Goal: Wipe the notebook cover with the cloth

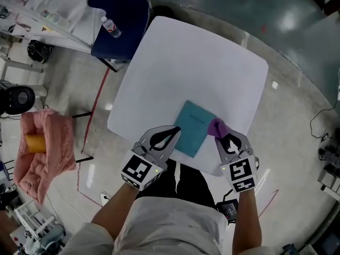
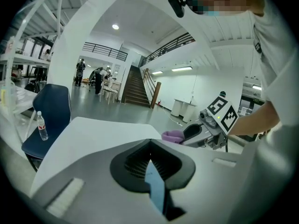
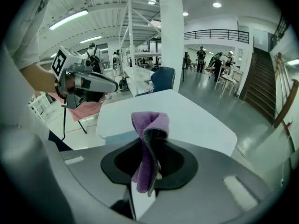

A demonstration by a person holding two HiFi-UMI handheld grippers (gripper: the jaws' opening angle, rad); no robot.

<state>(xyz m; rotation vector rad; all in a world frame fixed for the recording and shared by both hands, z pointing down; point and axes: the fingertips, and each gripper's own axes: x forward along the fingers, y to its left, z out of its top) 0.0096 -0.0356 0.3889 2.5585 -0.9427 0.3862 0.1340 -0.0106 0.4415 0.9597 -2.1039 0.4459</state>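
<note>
Our left gripper [image 1: 174,132], jaws together, presses the notebook [image 1: 192,126] at its left edge; our right gripper [image 1: 223,137] pinches the purple cloth [image 1: 216,126] at its right edge.

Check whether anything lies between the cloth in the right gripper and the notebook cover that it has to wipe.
Nothing visible does. The purple cloth, clamped in the right gripper, is already at the right edge of the teal notebook, and the cover is bare. The left gripper only meets the notebook's left edge.
</note>
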